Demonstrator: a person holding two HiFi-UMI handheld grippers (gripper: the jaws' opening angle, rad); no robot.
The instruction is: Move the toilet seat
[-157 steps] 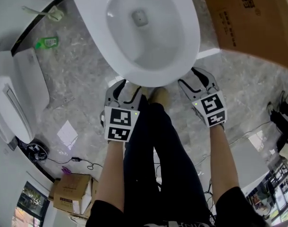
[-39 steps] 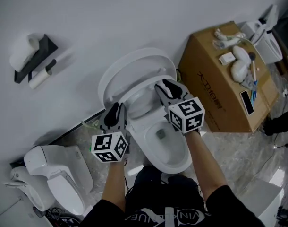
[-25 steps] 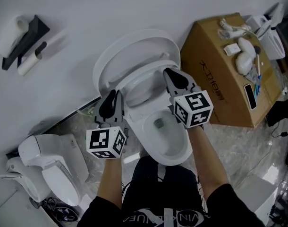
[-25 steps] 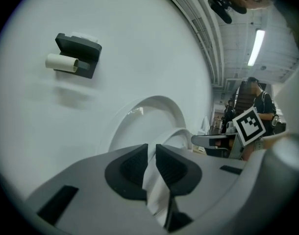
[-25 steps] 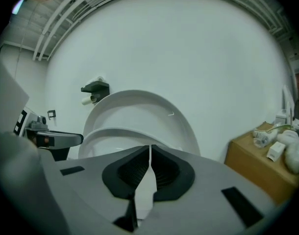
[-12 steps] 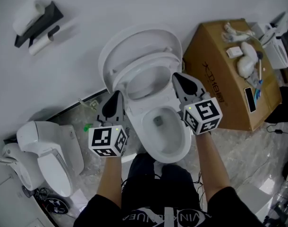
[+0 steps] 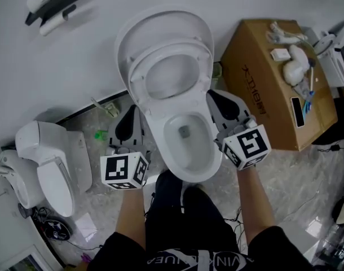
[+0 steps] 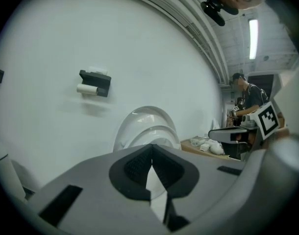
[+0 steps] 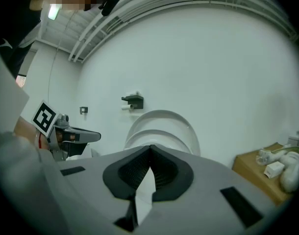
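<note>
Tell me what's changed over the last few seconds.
The toilet seat swung up and now rests against the lid. The left gripper and right gripper came off it and drew back beside the bowl, both shut and empty. The lid stayed up.

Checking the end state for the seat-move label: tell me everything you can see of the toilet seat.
The toilet seat is a white, glossy, plastic-looking oval ring. It is raised, apparently leaning back against the upright lid by the wall, with its hinge end at the rear of the open bowl. Nothing grips it: the left tongs and the right tongs are shut and empty, flanking the bowl, clear of the seat.
</note>
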